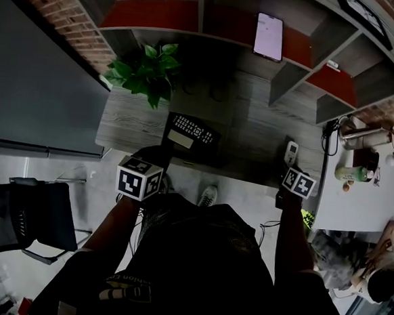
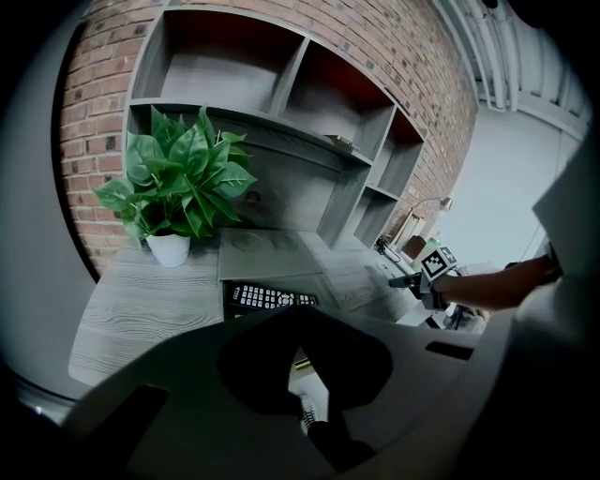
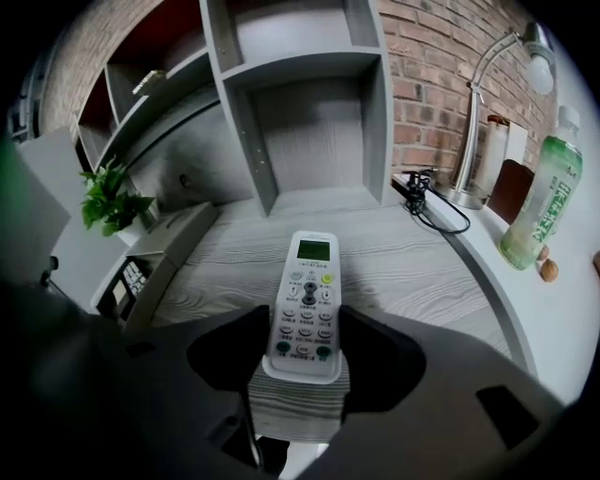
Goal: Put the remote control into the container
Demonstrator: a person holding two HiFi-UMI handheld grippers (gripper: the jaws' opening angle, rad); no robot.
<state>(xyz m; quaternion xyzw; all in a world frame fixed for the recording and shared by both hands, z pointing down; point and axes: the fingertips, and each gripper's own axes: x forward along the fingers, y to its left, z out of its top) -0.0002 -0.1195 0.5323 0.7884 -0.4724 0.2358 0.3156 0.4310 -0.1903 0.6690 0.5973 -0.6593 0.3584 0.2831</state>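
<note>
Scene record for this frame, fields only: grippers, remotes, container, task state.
left gripper: shut, empty, in front of the desk edge
right gripper: shut on white remote, near its lower end
white remote: flat on desk, screen up
container: on desk, holds black remote
task state: white remote not yet in container

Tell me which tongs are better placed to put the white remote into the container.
The right. The right tongs grip the white remote at its lower end on the desk. The left tongs are closed and empty.
</note>
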